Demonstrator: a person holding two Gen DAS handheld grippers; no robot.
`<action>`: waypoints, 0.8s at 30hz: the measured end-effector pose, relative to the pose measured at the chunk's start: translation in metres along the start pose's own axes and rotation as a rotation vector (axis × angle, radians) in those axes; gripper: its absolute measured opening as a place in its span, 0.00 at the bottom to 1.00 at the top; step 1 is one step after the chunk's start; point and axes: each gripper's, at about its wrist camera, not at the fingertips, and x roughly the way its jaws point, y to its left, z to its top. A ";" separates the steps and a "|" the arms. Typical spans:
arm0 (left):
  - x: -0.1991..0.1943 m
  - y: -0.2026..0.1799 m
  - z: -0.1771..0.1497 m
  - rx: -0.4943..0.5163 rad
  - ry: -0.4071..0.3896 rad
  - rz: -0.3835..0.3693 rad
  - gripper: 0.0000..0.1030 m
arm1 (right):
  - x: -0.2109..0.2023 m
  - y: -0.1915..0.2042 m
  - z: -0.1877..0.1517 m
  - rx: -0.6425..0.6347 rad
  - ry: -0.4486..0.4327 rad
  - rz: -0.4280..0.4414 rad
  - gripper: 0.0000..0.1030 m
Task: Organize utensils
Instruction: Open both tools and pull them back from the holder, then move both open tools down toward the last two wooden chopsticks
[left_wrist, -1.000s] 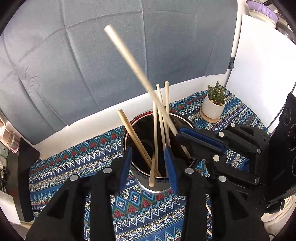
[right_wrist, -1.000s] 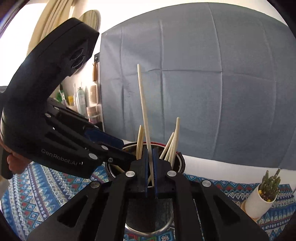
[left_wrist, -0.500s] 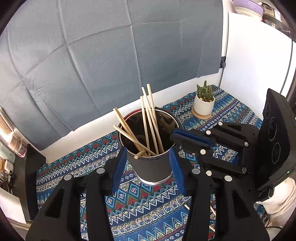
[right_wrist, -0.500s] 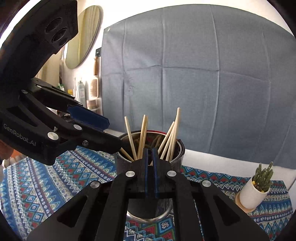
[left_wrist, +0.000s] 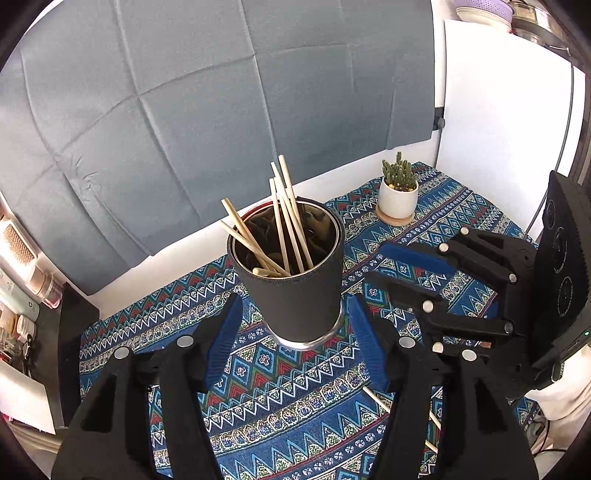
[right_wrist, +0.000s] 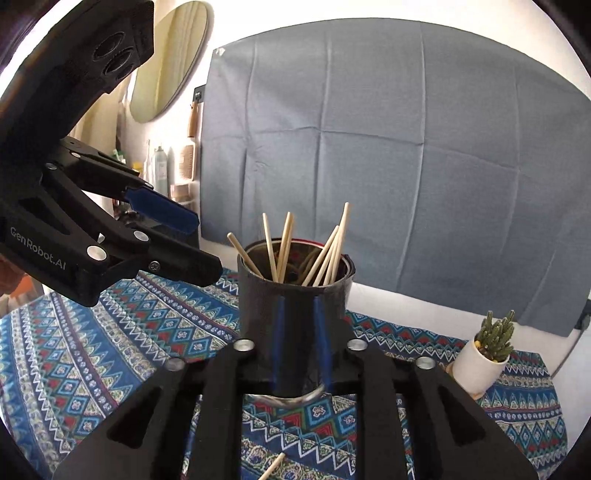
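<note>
Chopsticks (left_wrist: 286, 225) upright in dark holder (left_wrist: 295, 295) on blue patterned tablecloth (left_wrist: 288, 398), grey backdrop (left_wrist: 184, 92) behind, left gripper (left_wrist: 295, 343) spread wide, right gripper (right_wrist: 301, 343) slightly parted, both empty

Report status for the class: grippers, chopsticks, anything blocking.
Left gripper open, empty. Right gripper open, empty. Chopsticks in holder; loose chopstick on tablecloth. Nothing blocking.

Holder (left_wrist: 295, 295) showing matt, grainy black w/ shiny metal base rim; chopsticks (left_wrist: 286, 225) looking pale smooth wood; bench cloth (left_wrist: 288, 406) looking woven, patterned; fingers (left_wrist: 225, 339) wearing ribbed blue pads on matt black plastic.
</note>
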 end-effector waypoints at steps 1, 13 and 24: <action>-0.001 -0.002 -0.003 0.001 -0.001 -0.002 0.61 | -0.004 0.001 -0.002 -0.002 -0.006 -0.008 0.45; -0.003 -0.011 -0.034 -0.021 0.003 0.028 0.94 | -0.056 0.026 -0.041 -0.082 0.030 -0.131 0.89; 0.023 -0.019 -0.069 -0.051 0.062 0.025 0.94 | -0.069 0.038 -0.069 -0.109 0.160 -0.150 0.91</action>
